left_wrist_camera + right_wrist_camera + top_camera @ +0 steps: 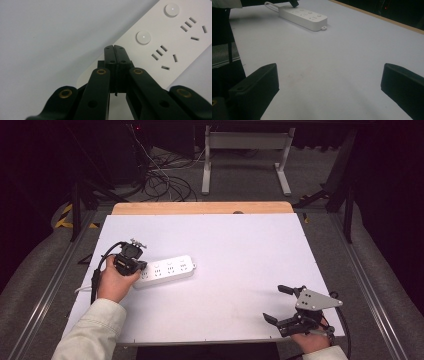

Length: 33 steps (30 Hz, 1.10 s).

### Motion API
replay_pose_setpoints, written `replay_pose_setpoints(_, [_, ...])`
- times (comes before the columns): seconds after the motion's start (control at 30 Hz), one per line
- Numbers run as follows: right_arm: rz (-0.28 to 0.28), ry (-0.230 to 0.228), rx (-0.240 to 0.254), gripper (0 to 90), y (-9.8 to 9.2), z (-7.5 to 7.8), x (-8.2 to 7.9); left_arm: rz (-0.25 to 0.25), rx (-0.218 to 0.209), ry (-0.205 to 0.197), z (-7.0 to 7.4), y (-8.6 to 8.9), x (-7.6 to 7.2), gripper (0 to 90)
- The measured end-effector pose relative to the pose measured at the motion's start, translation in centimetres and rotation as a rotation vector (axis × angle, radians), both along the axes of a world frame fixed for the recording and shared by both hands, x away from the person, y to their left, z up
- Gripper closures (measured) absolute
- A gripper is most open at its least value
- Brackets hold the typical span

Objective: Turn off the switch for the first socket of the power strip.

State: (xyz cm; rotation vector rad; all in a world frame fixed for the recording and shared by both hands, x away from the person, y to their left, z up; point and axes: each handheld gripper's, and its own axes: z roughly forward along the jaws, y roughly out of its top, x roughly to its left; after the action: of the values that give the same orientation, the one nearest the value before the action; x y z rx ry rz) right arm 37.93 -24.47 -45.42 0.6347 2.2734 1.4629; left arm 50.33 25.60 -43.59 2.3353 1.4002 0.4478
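The left gripper (115,48) has its jaws pressed flat together with nothing between them, and its closed tip sits over the near end of the white power strip (167,268), just short of a round switch button (143,37). Whether the tip actually touches the casing cannot be told from these views. A second round button (171,9) lies farther along the strip, each button paired with a set of socket slots.

The strip lies flat on the white table (240,250), left of centre, its long side running roughly left to right; a white cord (270,5) leaves the end nearest the left hand (114,282).

Judging by its look, the strip is a rigid, hollow plastic body — light enough to skid on the smooth table if pushed sideways or poked off-centre. A closed tip suits pressing a button straight down; for lifting, the narrow width across the long sides is the sensible place to clamp, near the middle so it hangs level, though the glossy casing may slip. The cord will drag and twist the end it leaves from.

The right gripper (278,304) rests well apart at the table's near right corner, jaws spread wide and empty — free to steady the strip's far end.
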Motion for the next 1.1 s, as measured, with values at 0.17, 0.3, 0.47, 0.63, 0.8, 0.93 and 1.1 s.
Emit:
replay_pose_setpoints(0.17, [0.002,0.002,-0.002,1.9,0.01,-0.03,0.03,-0.002,0.024,-0.004,0.00,-0.33,-0.09,90.0])
replay_pose_setpoints(0.3, [0.000,0.002,-0.004,1.9,0.01,-0.04,0.03,-0.001,0.026,-0.007,-0.02,-0.36,-0.12,90.0])
replay_pose_setpoints(0.47, [0.001,0.002,-0.006,1.9,0.04,-0.05,0.03,-0.003,0.033,-0.007,-0.02,-0.46,-0.13,90.0])
replay_pose_setpoints(0.63, [0.004,0.008,-0.007,1.9,0.09,-0.10,0.07,-0.009,0.044,-0.011,-0.02,-0.53,-0.16,90.0])
replay_pose_setpoints(0.8, [0.005,0.011,-0.007,1.9,0.14,-0.11,0.04,-0.008,0.044,-0.017,-0.10,-0.52,-0.27,90.0])
replay_pose_setpoints(0.93, [0.009,0.014,-0.009,1.9,0.16,-0.16,0.08,-0.008,0.042,-0.016,-0.09,-0.47,-0.27,90.0])
replay_pose_setpoints(1.1, [0.012,0.015,-0.012,1.9,0.19,-0.20,0.12,-0.008,0.059,-0.021,-0.22,-0.73,-0.36,90.0])
